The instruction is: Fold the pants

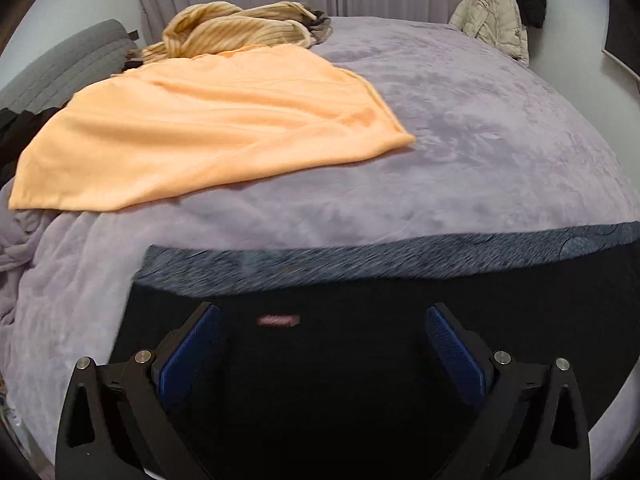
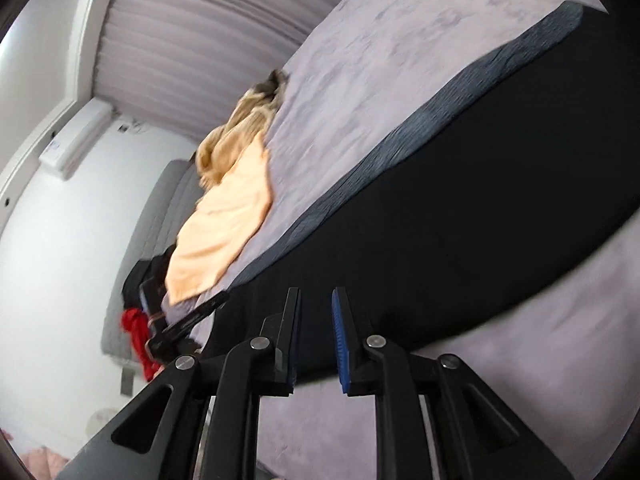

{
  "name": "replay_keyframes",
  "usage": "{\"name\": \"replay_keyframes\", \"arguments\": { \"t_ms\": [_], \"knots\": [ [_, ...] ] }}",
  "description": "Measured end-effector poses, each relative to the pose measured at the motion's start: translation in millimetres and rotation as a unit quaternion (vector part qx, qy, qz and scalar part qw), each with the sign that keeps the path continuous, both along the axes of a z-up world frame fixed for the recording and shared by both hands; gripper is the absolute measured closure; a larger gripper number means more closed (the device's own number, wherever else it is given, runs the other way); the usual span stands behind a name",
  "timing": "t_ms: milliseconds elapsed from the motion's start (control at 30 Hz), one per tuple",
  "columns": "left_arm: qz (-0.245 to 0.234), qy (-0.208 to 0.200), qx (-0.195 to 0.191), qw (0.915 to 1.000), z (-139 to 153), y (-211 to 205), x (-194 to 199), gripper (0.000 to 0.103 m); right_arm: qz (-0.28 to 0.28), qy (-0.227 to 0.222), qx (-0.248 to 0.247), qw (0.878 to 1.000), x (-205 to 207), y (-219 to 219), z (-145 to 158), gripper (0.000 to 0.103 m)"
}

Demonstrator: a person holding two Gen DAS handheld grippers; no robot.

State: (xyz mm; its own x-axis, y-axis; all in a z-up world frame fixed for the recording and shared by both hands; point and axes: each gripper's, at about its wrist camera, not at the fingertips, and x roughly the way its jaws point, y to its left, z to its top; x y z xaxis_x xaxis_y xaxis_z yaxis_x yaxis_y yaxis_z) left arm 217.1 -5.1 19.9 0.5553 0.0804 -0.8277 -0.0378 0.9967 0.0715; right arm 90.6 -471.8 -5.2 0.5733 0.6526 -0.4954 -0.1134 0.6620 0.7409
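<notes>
Lying flat across the near part of the lavender bedspread [image 1: 460, 128], the black pants [image 1: 360, 360] show a grey heathered waistband [image 1: 360, 258] along their far edge.

Over the dark fabric the left gripper [image 1: 322, 324] has its blue-padded fingers [image 1: 188, 356] spread wide, pinching nothing. The right gripper [image 2: 316, 320] hovers at the pants' near edge, its fingers close together with a narrow gap between them; whether cloth sits in that gap cannot be told. An orange cloth [image 1: 208, 128] lies far left, a striped tan garment [image 1: 236, 28] beyond it.
</notes>
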Motion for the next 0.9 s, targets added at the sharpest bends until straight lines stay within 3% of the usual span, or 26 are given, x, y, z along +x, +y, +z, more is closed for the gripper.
{"name": "replay_keyframes", "arguments": {
  "t_ms": [33,100,133,200,300,600,633,667,700,767,833,900],
  "knots": [
    [0.01,0.001,0.015,0.9998,-5.0,9.0,-5.3,0.0,0.025,0.006,0.014,1.0,-3.4,19.2,-7.9,0.082],
    [0.031,0.022,0.053,0.9979,-27.7,26.6,-13.4,0.0,0.06,0.032,0.044,0.997,-4.6,59.6,-30.4,0.071],
    [0.031,0.029,0.045,0.9981,-40.6,35.3,-17.1,0.0,0.074,0.045,0.055,0.995,-2.4,77.1,-41.3,0.07],
    [0.031,-0.005,-0.009,0.9995,-52.6,50.7,-25.2,0.0,0.085,0.067,0.061,0.992,3.1,106.5,-59.8,0.07],
    [0.026,-0.017,-0.001,0.9995,-55.2,47.2,-22.3,0.0,0.094,0.092,0.073,0.989,15.0,137.6,-77.4,0.07],
    [0.026,-0.05,-0.011,0.9984,-59.6,44.6,-27.3,0.0,0.077,0.099,0.06,0.99,23.0,147.9,-82.6,0.07],
    [0.026,-0.05,-0.012,0.9984,-59.2,44.7,-27.5,0.0,0.073,0.11,0.063,0.989,20.9,142.0,-85.2,0.072],
    [0.025,-0.05,-0.014,0.9984,-59.0,44.9,-27.2,0.0,0.066,0.117,0.063,0.989,22.3,141.4,-87.0,0.083],
    [0.025,-0.05,-0.016,0.9983,-58.5,46.0,-29.0,0.0,0.058,0.117,0.048,0.99,23.5,143.9,-82.0,0.091],
    [0.022,-0.053,-0.02,0.9982,-58.7,47.7,-31.2,0.0,0.06,0.092,-0.007,0.994,15.4,151.7,-62.5,0.092],
    [0.022,-0.056,-0.022,0.9979,-59.7,48.9,-33.7,0.0,0.055,0.096,-0.056,0.992,7.0,152.8,-58.2,0.092],
    [0.021,-0.059,-0.019,0.9978,-60.3,47.6,-34.5,0.0,0.044,0.119,-0.049,0.991,4.7,144.9,-76.4,0.095]
  ]
}}
